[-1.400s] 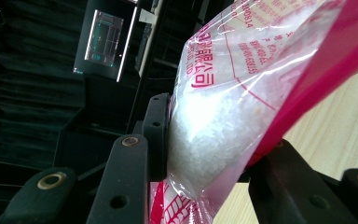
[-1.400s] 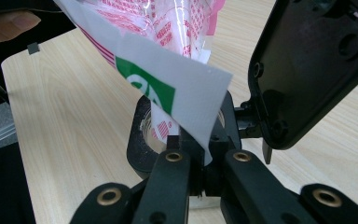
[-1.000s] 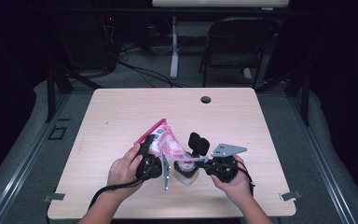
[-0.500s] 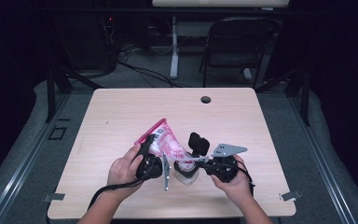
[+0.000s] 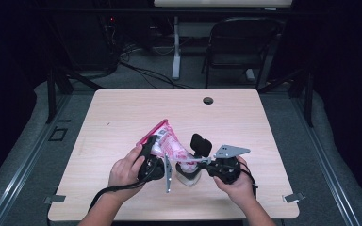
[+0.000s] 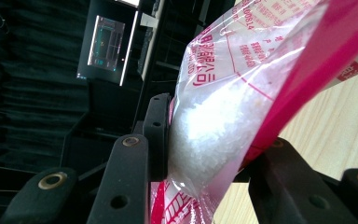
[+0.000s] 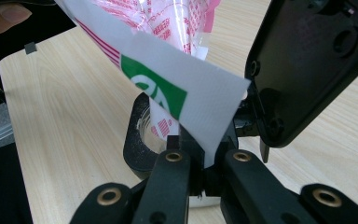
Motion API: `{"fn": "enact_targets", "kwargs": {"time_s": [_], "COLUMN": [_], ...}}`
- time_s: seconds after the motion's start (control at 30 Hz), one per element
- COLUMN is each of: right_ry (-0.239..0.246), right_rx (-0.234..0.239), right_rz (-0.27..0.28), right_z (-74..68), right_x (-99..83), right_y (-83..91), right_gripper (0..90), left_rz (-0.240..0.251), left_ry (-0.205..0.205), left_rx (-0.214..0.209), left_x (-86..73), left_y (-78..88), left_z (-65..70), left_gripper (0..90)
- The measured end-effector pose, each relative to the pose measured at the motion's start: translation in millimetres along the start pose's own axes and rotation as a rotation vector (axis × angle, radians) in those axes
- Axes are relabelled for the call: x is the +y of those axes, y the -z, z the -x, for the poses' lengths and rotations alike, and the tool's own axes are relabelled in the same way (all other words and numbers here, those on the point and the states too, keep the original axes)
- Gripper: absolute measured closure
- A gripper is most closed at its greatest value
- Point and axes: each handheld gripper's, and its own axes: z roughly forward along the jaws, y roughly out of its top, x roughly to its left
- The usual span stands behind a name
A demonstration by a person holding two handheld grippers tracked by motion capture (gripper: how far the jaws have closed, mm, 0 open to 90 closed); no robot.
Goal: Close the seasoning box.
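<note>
One pale wooden tabletop (image 5: pixel 122 117) with rounded corners and a small dark round grommet hole (image 5: pixel 208 100) near its far edge stands on a grey floor in a dark room; a black folding chair (image 5: pixel 238 47) and loose cables lie beyond it.

The clear plastic bag with a pink zip edge and red printing (image 5: pixel 167 141) is held tilted above the near middle of the tabletop, its lower corner pointing down at a small clear container on a black ring base (image 5: pixel 187 172). In the left gripper view the bag (image 6: pixel 242 93) holds white grains, and its red print includes what reads as "00814"; the rest is script too skewed to read. In the right gripper view a white label corner with a green patch bearing part of a white logo (image 7: pixel 186 107) hangs from the bag.

The left gripper (image 5: pixel 152 157) is gripped by the person's left hand (image 5: pixel 125 172) and lies tipped on its side, its jaws part-way closed and pressing on the grain-filled body of the bag. The right gripper (image 5: pixel 188 162), held by the right hand (image 5: pixel 238 181) with its grey three-cornered plate uppermost, points towards the left; its jaws are closed tight on the bag's white bottom edge, just over the container's mouth (image 7: pixel 149 135).
</note>
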Motion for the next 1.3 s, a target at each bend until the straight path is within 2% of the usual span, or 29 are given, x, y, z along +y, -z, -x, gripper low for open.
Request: {"fn": "enact_targets", "kwargs": {"time_s": [1.3], "right_ry": [-0.009], "right_rx": [-0.008], "right_rz": [0.005], "right_z": [1.6], "right_x": [-1.0], "right_y": [0.1], "right_gripper": [90.0], "left_rz": [0.005], "left_ry": [-0.043], "left_rx": [0.002], "left_x": [3.7], "left_y": [1.4], "left_z": [-3.9], "left_gripper": [67.9]}}
